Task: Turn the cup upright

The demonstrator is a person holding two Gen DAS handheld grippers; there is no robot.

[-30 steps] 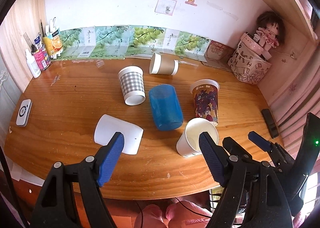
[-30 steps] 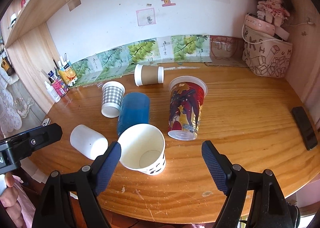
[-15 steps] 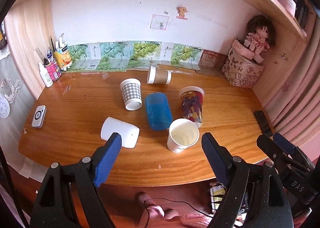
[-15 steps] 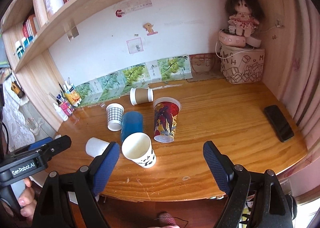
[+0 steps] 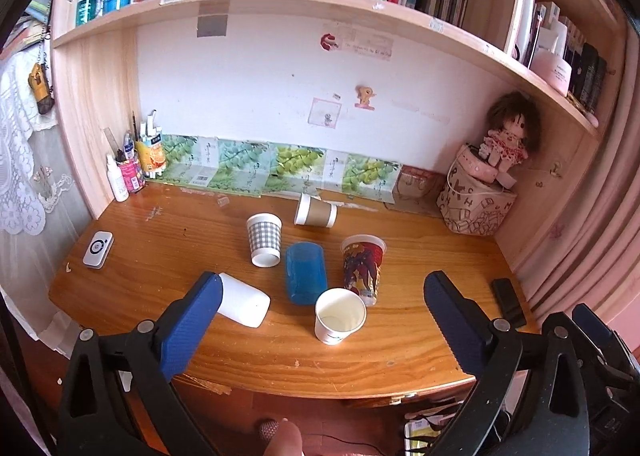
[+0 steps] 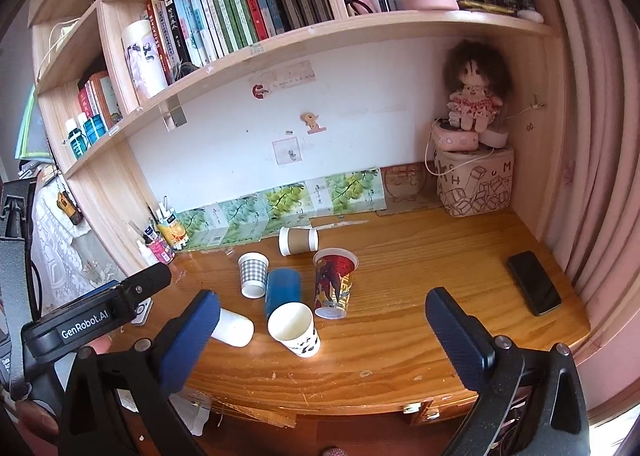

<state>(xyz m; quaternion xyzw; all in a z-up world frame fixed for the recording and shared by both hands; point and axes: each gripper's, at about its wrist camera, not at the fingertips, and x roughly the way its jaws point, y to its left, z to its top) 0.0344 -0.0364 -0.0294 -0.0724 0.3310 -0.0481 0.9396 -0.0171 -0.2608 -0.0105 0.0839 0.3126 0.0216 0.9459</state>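
Several cups sit on the wooden desk [image 5: 168, 248]. A white paper cup [image 5: 339, 316] [image 6: 294, 330] lies tilted with its mouth toward me. A plain white cup [image 5: 244, 299] [image 6: 233, 327], a blue cup [image 5: 305, 272] [image 6: 282, 288] and a brown cup [image 5: 316, 215] [image 6: 298, 241] lie on their sides. A checked cup [image 5: 264, 239] [image 6: 253, 275] and a red printed cup [image 5: 363, 268] [image 6: 333, 283] stand mouth down. My left gripper [image 5: 322, 330] and right gripper [image 6: 322, 332] are both open and empty, held back off the desk's front edge.
A black phone [image 6: 534, 282] [image 5: 507, 298] lies at the desk's right. A white remote [image 5: 98, 255] lies at the left. A patterned bag [image 6: 474, 184] with a doll [image 6: 476, 96] stands in the back right corner. Pen holders and bottles [image 5: 134, 166] stand back left. Bookshelves hang above.
Both grippers have pulled back and up away from the desk, so the cups look smaller and the bookshelves come into view. The cups have not moved.
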